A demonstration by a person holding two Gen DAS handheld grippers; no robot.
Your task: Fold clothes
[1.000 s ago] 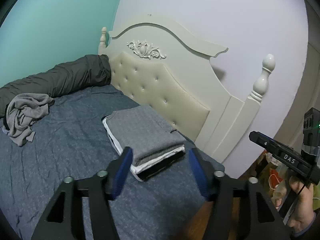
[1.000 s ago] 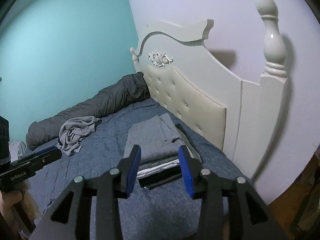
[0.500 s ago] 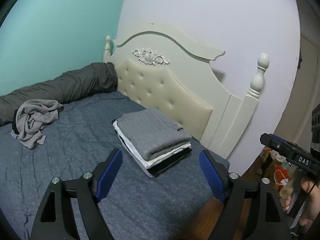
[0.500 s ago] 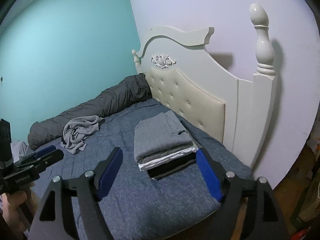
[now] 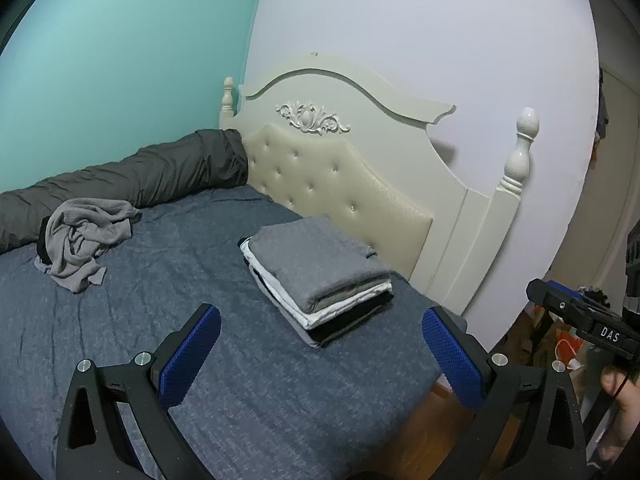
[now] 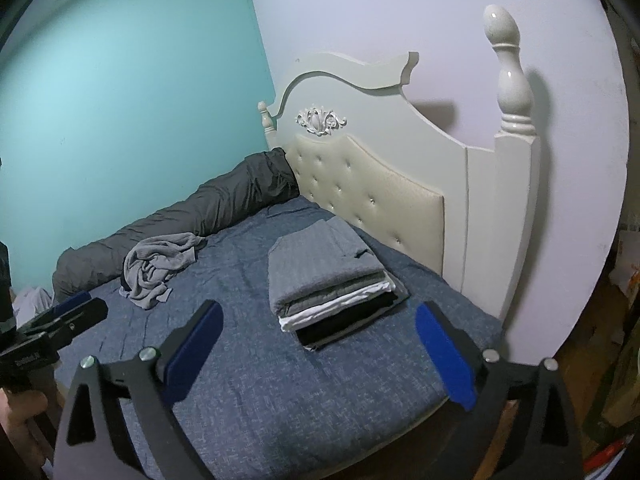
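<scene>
A neat stack of folded clothes (image 5: 320, 268) (image 6: 332, 280), grey on top with white and black layers beneath, lies on the blue bed near the headboard. A crumpled grey garment (image 5: 82, 238) (image 6: 158, 266) sits unfolded farther back by the dark bolster. My left gripper (image 5: 320, 340) hangs open in front of the stack, nothing between its blue pads. My right gripper (image 6: 316, 336) is open too, short of the stack and empty. Each view catches the other gripper at its edge, held by a hand.
A cream tufted headboard (image 5: 340, 184) with a tall post (image 6: 512, 92) borders the bed on the right. A dark grey bolster (image 5: 132, 176) runs along the teal wall. The blue bedspread (image 5: 168, 280) spreads wide between stack and crumpled garment. Wooden floor and clutter lie past the bed's near corner.
Both grippers have opened wide and pulled back from the folded stack, which now lies released on the bed, farther from both cameras.
</scene>
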